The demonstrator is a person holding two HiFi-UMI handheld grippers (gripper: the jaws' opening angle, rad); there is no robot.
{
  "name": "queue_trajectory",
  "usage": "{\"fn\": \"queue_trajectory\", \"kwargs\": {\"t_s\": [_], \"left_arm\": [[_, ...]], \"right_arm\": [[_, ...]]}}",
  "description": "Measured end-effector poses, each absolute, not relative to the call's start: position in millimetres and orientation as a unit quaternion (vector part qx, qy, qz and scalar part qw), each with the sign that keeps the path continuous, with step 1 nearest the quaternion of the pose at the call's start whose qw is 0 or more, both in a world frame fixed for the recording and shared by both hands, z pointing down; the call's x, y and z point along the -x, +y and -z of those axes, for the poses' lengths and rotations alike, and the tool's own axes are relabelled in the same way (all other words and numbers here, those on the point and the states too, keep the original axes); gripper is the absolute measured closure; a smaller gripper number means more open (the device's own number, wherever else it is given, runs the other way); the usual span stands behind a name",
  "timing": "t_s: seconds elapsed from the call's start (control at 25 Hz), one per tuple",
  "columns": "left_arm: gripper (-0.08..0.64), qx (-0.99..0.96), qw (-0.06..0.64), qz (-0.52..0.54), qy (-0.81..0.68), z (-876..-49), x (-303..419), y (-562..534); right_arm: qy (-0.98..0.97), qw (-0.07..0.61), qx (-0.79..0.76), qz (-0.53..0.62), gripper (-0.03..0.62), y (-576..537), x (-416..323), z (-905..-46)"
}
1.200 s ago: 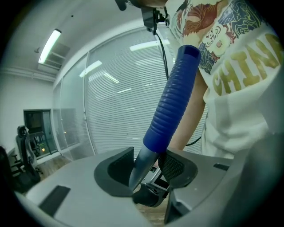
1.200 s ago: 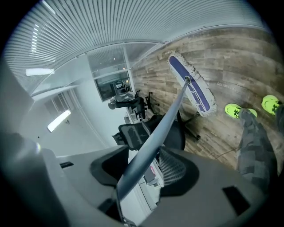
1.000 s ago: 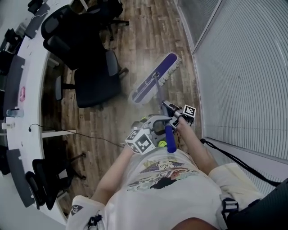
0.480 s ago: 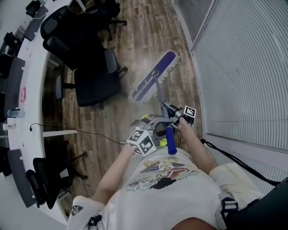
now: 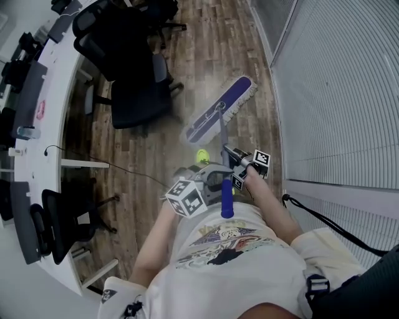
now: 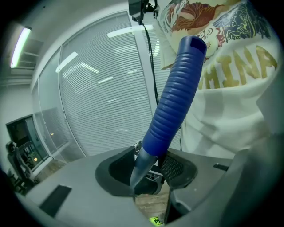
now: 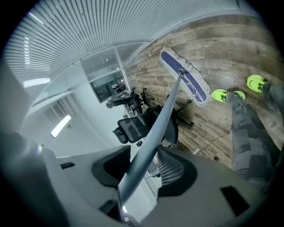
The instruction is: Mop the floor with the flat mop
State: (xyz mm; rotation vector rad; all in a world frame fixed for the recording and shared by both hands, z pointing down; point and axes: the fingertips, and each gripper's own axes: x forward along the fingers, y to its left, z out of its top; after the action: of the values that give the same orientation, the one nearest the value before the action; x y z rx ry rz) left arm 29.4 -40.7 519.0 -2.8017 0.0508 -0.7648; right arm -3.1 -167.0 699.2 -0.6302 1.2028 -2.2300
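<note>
The flat mop's [image 5: 218, 110] purple, white-fringed pad lies on the glossy plank floor [image 5: 206, 50] at twelve o'clock. Left gripper [image 6: 148, 170] jaws pinch its smooth grey pole [image 7: 163, 111] under the ribbed blue grip [image 6: 175, 97]. Right gripper [image 7: 144, 170] jaws, just closing, clamp it lower. Black chairs [image 5: 134, 99] crowd ten o'clock, with slatted blinds [image 5: 336, 93] at two.

Too small to tell: items on the desk [image 5: 31, 180], itself cut off at the left edge. Blurred close to the camera and cut by the bottom edge, right gripper view: mop pole [image 7: 153, 128]. Cut by the top edge: 1 office chair [image 5: 156, 9].
</note>
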Motion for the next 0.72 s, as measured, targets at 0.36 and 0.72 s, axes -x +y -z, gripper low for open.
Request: {"fn": "queue_trajectory", "kwargs": {"t_s": [0.36,0.72], "left_arm": [[0.402,0.957,0.109,0.268,-0.015,-500.1,-5.3,42.6],[0.402,0.961,0.110,0.248,-0.051,-498.8,57.1,183.4]], "right_arm": [[0.438,0.255,0.229,0.831,0.403,-77.8,26.4,-684.3],[0.421,0.304,0.258,0.815,0.403,61.7,76.4,-684.9]]}}
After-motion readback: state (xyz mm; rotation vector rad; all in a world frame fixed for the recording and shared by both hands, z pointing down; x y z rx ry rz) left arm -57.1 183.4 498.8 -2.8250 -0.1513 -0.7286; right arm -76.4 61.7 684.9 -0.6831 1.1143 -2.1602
